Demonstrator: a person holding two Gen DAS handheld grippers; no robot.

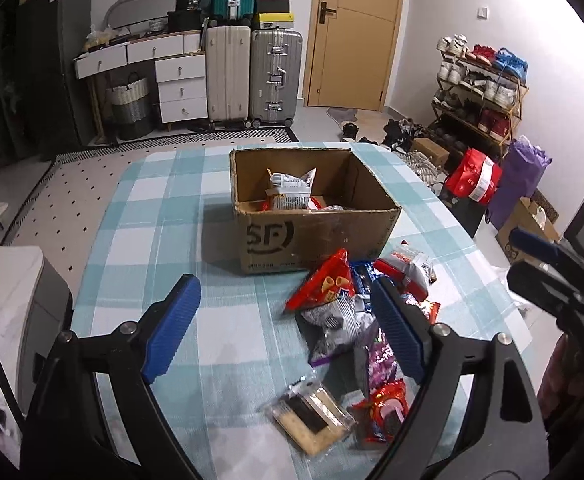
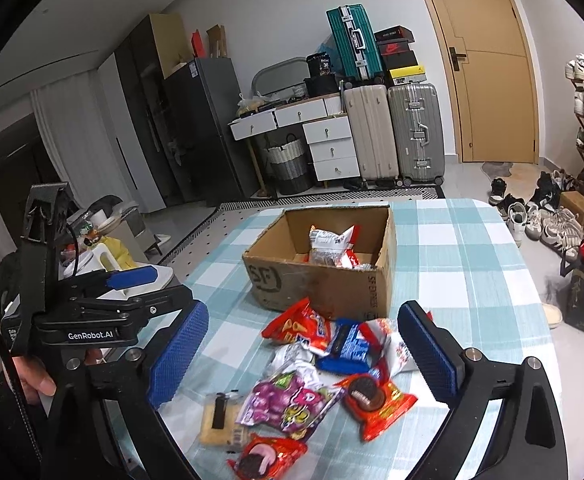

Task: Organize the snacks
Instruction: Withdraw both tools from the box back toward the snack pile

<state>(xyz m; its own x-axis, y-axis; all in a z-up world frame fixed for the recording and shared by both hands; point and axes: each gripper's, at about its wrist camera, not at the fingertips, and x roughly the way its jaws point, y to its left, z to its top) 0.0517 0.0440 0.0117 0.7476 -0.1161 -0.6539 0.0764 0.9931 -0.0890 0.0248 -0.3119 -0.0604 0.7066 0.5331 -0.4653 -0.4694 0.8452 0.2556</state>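
Note:
An open cardboard box (image 1: 316,240) stands on the checked table and holds a white snack bag (image 1: 289,190) with a red packet under it; the box also shows in the right wrist view (image 2: 332,280). A pile of snack packets lies in front of it: a red chip bag (image 1: 324,284), a purple bag (image 2: 287,400), a red cookie pack (image 2: 376,400), a blue pack (image 2: 346,346) and a clear cracker pack (image 1: 312,416). My left gripper (image 1: 287,324) is open and empty above the pile's left side. My right gripper (image 2: 304,352) is open and empty over the pile.
The table has a blue and white checked cloth (image 1: 163,208). Suitcases (image 1: 251,76), a drawer unit and a door stand behind it. A shoe rack (image 1: 480,88) and bags are at the right. A white appliance (image 1: 19,300) sits left of the table.

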